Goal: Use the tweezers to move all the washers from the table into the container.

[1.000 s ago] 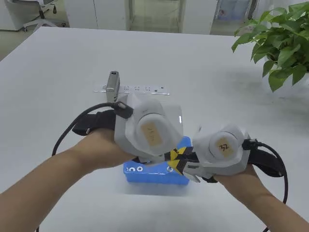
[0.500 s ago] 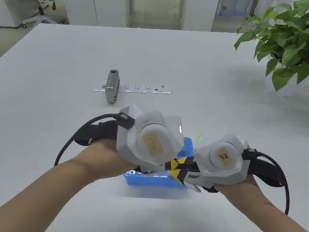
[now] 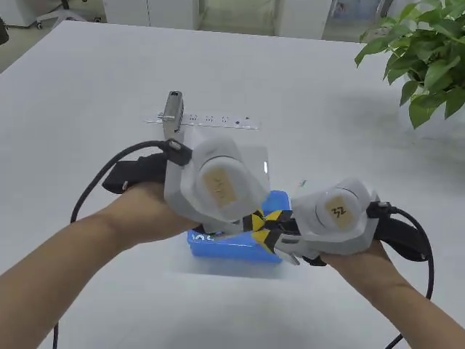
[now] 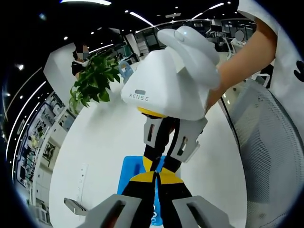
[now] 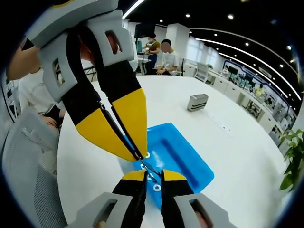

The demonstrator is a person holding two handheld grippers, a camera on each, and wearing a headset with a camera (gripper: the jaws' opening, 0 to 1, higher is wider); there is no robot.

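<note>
Two tools: the left tool [image 4: 155,176] and the right tool [image 5: 153,176]. One blue container [image 5: 190,166]. One pair of tweezers [image 5: 151,167]. At least two washers [image 5: 147,155] low centre in the right gripper view; any others are too small to count. One power strip [image 3: 218,120], one grey block [image 3: 172,109], one plant [image 3: 425,51]. Two people [image 5: 164,57] at upper middle.

A white table [image 3: 87,109] spreads wide in the head view, with a power strip [image 3: 218,120] at 12 o'clock, a grey box [image 3: 172,110] at the strip's left end, and a leafy plant [image 3: 429,51] at 2 o'clock. White cabinets [image 3: 160,9] stand beyond the table at 12 o'clock. In the right gripper view, light strips [image 5: 247,45] curve across a dark ceiling at 1 o'clock, and people [image 5: 164,59] sit at 12 o'clock.
</note>
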